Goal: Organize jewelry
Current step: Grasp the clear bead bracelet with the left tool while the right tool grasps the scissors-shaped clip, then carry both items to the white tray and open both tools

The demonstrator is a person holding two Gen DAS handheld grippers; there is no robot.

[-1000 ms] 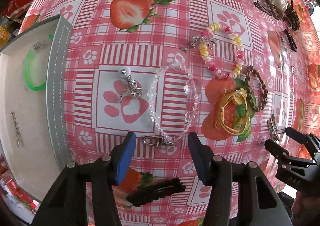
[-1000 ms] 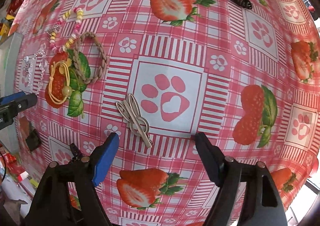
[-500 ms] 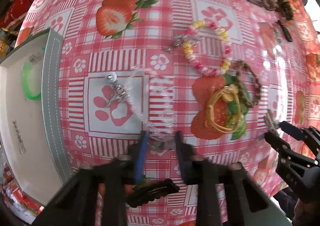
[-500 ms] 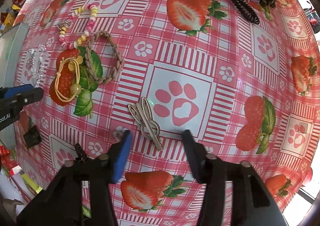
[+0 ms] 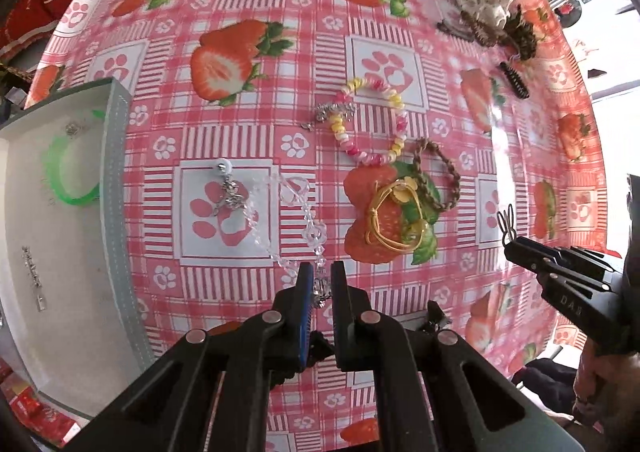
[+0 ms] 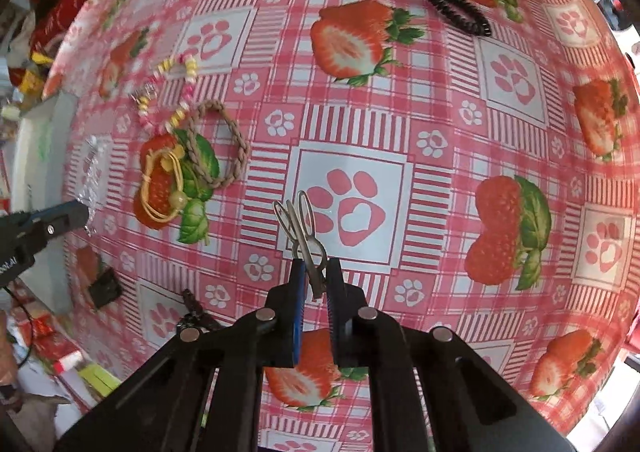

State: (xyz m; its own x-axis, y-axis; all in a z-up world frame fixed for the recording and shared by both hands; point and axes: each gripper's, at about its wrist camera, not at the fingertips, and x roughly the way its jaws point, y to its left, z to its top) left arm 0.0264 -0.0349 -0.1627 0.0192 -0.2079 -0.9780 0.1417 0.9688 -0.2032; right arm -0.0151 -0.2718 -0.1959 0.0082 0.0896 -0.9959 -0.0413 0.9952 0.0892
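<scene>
My left gripper (image 5: pixel 321 284) is shut on the clasp end of a clear crystal bead bracelet (image 5: pixel 298 216), whose strand trails away over the strawberry tablecloth. My right gripper (image 6: pixel 316 284) is shut on the stem of a silver rabbit-ear hair clip (image 6: pixel 302 228), its loops pointing away. The right gripper and clip also show in the left wrist view (image 5: pixel 507 222). A grey jewelry tray (image 5: pixel 118 188) at the left holds a green bangle (image 5: pixel 68 172) and a small silver bar piece (image 5: pixel 34 276).
On the cloth lie a silver charm (image 5: pixel 230 196), a pink-yellow bead bracelet (image 5: pixel 372 124), a brown braided bracelet (image 5: pixel 438 176), and a yellow cord bracelet (image 5: pixel 394 216). Hair ties and a black clip (image 6: pixel 456 8) sit far back. A black hair clip (image 6: pixel 106 286) lies near the front edge.
Both grippers closed from wide open: the left onto the crystal bracelet's clasp, the right onto the rabbit-ear clip. The bracelet strand has been drawn narrower and both grippers have risen a little.
</scene>
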